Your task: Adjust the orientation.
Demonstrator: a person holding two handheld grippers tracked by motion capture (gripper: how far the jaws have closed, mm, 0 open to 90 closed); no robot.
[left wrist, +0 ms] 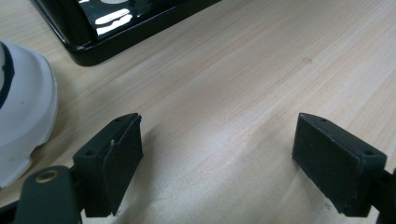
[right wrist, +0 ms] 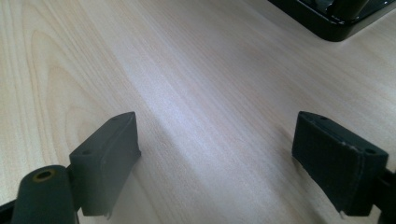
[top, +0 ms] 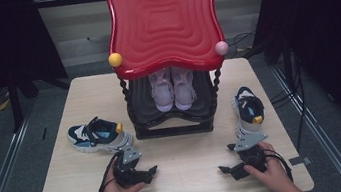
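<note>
A blue and white sneaker (top: 97, 135) lies on its side on the left of the wooden table (top: 191, 184); its white toe (left wrist: 23, 116) shows at the left edge of the left gripper view. Its mate (top: 248, 111) stands on the right side. A pair of pink shoes (top: 173, 88) sits on the lower black tier of a small rack with a red top (top: 164, 21). My left gripper (top: 149, 173) (left wrist: 217, 149) rests low over bare wood just in front of the left sneaker, jaws open with nothing between them. My right gripper (top: 227, 158) (right wrist: 217, 149) stands open over bare wood in front of the right sneaker.
The rack's glossy black base (left wrist: 107, 32) (right wrist: 336, 18) lies just beyond both grippers. Yellow (top: 115, 59) and pink (top: 221, 48) knobs stick out from the red top's corners. Tape tabs mark the table's front corners. Dark floor and cables surround the table.
</note>
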